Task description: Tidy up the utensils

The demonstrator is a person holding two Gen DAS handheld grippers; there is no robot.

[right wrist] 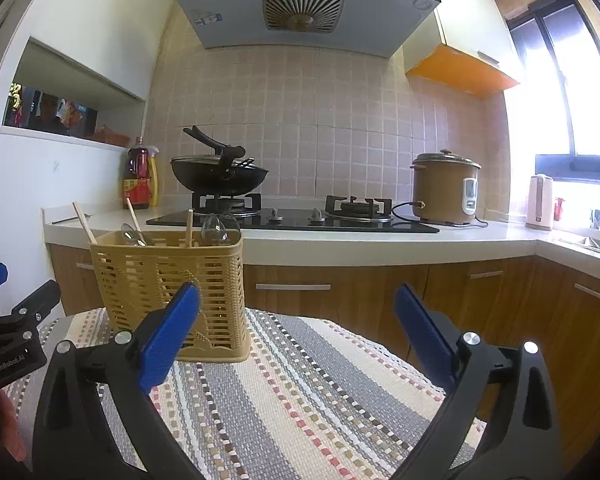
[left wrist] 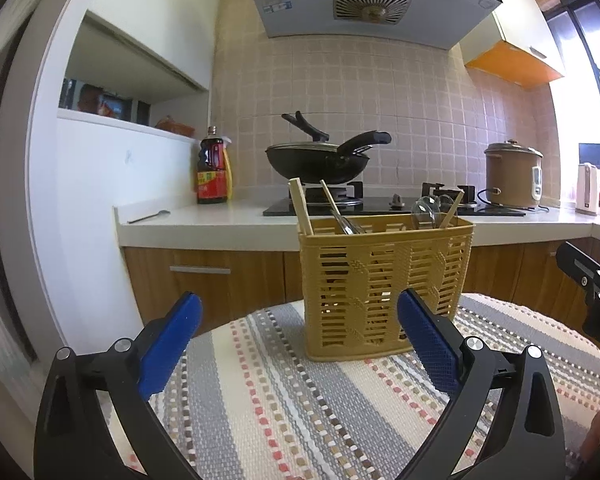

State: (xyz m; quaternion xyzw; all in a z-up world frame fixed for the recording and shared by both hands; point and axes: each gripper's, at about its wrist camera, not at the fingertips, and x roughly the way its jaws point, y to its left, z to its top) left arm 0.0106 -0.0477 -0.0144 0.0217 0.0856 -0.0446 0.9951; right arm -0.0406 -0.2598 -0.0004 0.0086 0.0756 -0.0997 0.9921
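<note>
A tan slotted utensil basket [left wrist: 384, 284] stands upright on a striped woven mat [left wrist: 284, 408]. It holds wooden chopsticks [left wrist: 301, 206] and clear spoons [left wrist: 430, 210]. My left gripper [left wrist: 300, 320] is open and empty, just in front of the basket, its right finger overlapping the basket's lower right corner. My right gripper [right wrist: 296, 320] is open and empty, to the right of the basket [right wrist: 172, 292], which stands on the mat [right wrist: 308, 408]. The chopsticks [right wrist: 85, 222] and spoons [right wrist: 216, 229] stick out of it. The right gripper also shows at the left wrist view's right edge [left wrist: 596, 288].
Behind the mat runs a white kitchen counter [left wrist: 220, 224] with a gas hob [right wrist: 300, 220], a black wok [left wrist: 316, 160], an oil bottle [left wrist: 211, 168], a brown rice cooker [right wrist: 446, 188] and a white kettle [right wrist: 539, 202]. A spoon [left wrist: 150, 216] lies on the counter's left end.
</note>
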